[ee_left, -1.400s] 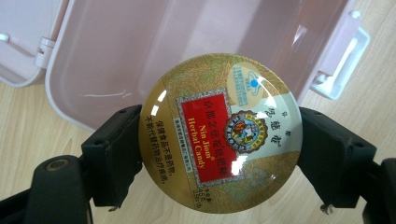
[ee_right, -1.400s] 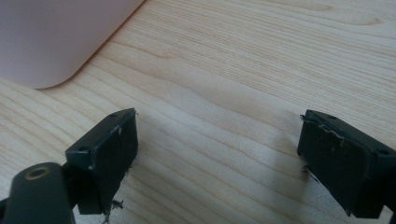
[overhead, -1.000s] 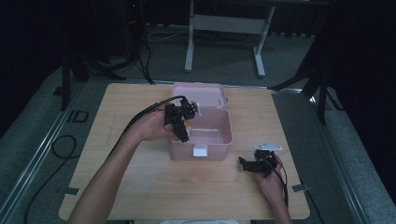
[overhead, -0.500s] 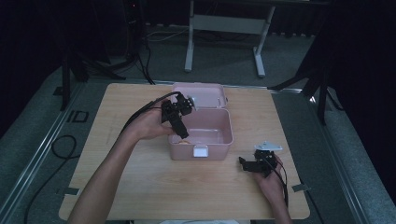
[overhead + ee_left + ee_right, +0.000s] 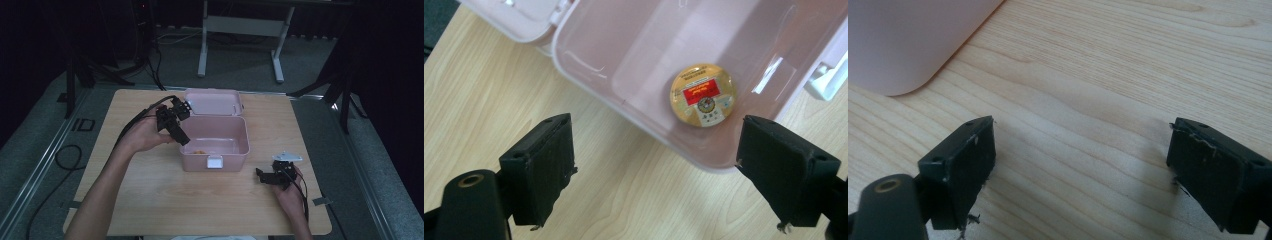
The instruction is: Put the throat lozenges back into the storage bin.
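Note:
A pink plastic box (image 5: 231, 162) stands open mid-table, its lid (image 5: 212, 102) folded back behind it. On its floor lies a round gold disc with a red label (image 5: 703, 94), seen as an orange speck (image 5: 200, 151) from above. My left gripper (image 5: 183, 141) hovers at the box's left rim (image 5: 624, 107), pointing down. Its jaws have just been opening and then closing a little, and they stand open (image 5: 669, 170) with nothing between them. My right gripper (image 5: 262, 176) rests low on the table to the right of the box, open (image 5: 1083, 170) over bare wood.
The wooden table (image 5: 150, 200) has free room in front and to the left of the box. A corner of the pink box (image 5: 903, 40) sits close ahead of the right gripper. A latch tab (image 5: 214, 161) juts from the box's front wall.
My left gripper has drawn leftward and slightly up, from over the box's inside to its left rim. The right hand has stayed put.

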Demonstrator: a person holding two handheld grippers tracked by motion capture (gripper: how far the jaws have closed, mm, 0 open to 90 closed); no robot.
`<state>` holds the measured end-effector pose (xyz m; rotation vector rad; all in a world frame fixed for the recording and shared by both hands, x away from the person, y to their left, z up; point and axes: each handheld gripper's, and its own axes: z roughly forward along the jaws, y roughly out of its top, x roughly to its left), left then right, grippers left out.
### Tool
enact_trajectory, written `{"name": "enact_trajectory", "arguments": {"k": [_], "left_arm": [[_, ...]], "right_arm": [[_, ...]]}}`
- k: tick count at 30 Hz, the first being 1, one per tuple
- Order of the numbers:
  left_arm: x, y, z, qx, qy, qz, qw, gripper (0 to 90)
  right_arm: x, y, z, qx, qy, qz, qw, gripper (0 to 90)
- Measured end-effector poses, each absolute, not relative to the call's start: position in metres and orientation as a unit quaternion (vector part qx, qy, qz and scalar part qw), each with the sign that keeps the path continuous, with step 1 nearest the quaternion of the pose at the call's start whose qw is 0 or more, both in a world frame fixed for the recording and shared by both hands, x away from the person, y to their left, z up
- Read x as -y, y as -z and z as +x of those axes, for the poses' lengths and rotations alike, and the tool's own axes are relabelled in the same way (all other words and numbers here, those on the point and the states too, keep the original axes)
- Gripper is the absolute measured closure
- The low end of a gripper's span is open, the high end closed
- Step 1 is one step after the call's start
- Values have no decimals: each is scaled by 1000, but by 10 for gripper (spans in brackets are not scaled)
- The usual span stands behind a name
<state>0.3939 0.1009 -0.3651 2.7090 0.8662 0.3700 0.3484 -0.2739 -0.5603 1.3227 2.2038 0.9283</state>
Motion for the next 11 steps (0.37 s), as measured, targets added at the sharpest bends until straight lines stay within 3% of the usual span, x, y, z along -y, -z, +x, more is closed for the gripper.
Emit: {"name": "enact_trajectory", "arguments": {"k": [11], "left_arm": [[-127,363,392,-321,-150,926,134,163]], "right_arm": [[274,560,348,-790,-333,474,203,118]]}}
